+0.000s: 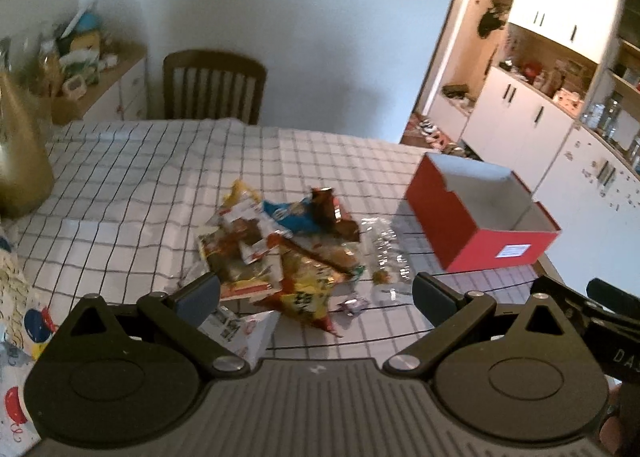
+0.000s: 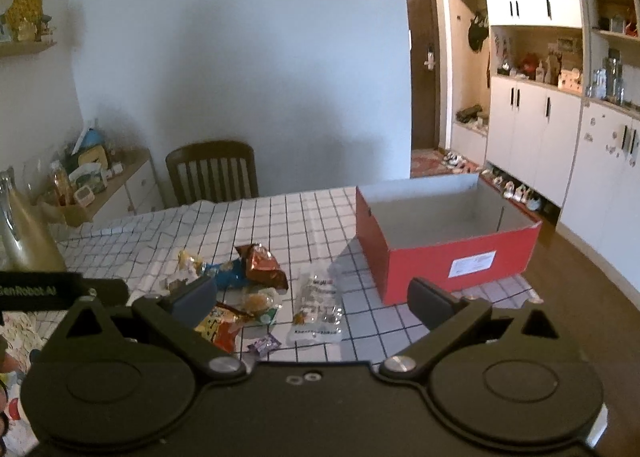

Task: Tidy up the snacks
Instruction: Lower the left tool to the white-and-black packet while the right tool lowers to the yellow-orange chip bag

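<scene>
A heap of snack packets (image 1: 280, 253) lies on the checked tablecloth, with a brown packet (image 1: 332, 211), a blue one (image 1: 290, 215) and a yellow one (image 1: 306, 293). A clear packet (image 1: 384, 253) lies to its right, a small purple candy (image 1: 352, 305) in front. The empty red box (image 1: 476, 213) stands right of them. My left gripper (image 1: 316, 293) is open just above the heap's near edge. In the right wrist view the heap (image 2: 240, 293), clear packet (image 2: 318, 307) and red box (image 2: 448, 237) show. My right gripper (image 2: 314, 297) is open and empty above the clear packet.
A gold bottle (image 1: 18, 153) stands at the table's left edge. A wooden chair (image 1: 214, 85) is at the far side. A cluttered sideboard (image 1: 80, 69) is at back left, white cabinets (image 1: 532, 113) at right. A balloon-patterned cloth (image 1: 20, 329) lies at near left.
</scene>
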### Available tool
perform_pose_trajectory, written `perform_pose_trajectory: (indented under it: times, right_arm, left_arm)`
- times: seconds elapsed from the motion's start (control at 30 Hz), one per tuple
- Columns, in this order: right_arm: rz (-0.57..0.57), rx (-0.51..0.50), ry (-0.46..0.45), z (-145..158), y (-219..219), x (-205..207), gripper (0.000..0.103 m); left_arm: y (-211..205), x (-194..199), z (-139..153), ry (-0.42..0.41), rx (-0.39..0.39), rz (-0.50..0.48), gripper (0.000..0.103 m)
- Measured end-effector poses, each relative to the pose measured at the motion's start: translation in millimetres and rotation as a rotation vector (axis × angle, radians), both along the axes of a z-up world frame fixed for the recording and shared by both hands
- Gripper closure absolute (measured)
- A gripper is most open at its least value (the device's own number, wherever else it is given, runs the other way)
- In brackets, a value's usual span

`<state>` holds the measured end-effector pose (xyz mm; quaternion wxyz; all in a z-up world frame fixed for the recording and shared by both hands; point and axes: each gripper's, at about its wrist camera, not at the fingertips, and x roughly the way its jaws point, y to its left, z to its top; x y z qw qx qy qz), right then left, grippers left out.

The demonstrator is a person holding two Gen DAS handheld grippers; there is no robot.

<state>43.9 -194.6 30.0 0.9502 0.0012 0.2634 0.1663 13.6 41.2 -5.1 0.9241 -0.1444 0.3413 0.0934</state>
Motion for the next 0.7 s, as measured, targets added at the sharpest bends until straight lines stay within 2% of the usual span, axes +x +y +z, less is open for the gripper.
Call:
perform_pose_trajectory:
  times: [0.13, 0.37, 0.57, 0.7]
  right_arm:
    - [0.024, 0.004, 0.077, -17, 9, 16, 0.007]
    - [0.082, -0.028, 0.138, -37, 28, 41, 0.01]
    - [0.119, -0.023, 0.228, -51, 51, 70, 0.012]
    - [0.129, -0.009, 0.309, -65, 75, 91, 0.014]
  left_arm:
    - [20, 8, -17, 0.051, -0.01, 0.043, 0.0]
    - [54, 25, -43, 0.107, 0.009, 0.083, 0.0]
    - [82, 40, -81, 0.246, -0.092, 0.178, 0.001]
    - [97, 51, -102, 0.304, -0.154, 0.224, 0.001]
